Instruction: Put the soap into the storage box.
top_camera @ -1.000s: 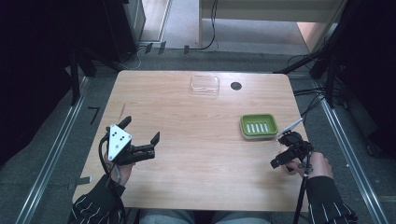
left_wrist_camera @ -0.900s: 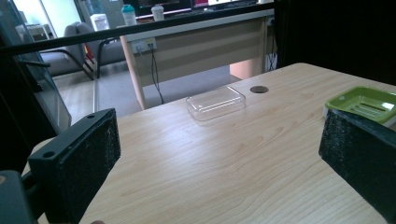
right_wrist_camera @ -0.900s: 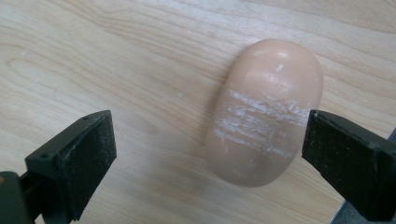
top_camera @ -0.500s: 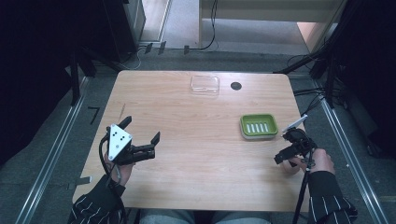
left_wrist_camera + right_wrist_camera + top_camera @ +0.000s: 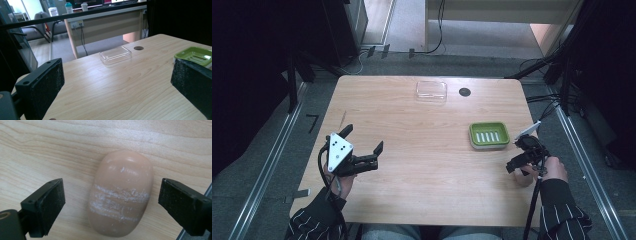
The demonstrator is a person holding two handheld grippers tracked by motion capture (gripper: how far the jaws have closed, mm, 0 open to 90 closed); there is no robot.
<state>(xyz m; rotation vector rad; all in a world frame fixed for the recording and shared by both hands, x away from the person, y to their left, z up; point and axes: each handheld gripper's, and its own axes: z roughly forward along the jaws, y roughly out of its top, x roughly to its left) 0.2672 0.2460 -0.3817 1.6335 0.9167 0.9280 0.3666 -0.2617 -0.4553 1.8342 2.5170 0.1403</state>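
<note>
Pale wooden table (image 5: 422, 150) seen from above, with a hand-held gripper at each side. Near the right edge, right gripper (image 5: 523, 159) pointing down over a peach-coloured bar of soap (image 5: 120, 193) lying flat on the wood, streaked with white scuffs. Jaws spread to either side of the bar and just now closing in, pads not touching it, a strip of bare wood showing on each side. Just beyond it, toward the far side, a green soap dish (image 5: 489, 135) with a slotted floor, apart from the bar. Near the left front, left gripper (image 5: 362, 150) held level above the table, jaws wide apart with nothing between them. Toward the far edge, a clear plastic tray (image 5: 431, 91) beside a small dark hole (image 5: 464, 92) in the tabletop.
</note>
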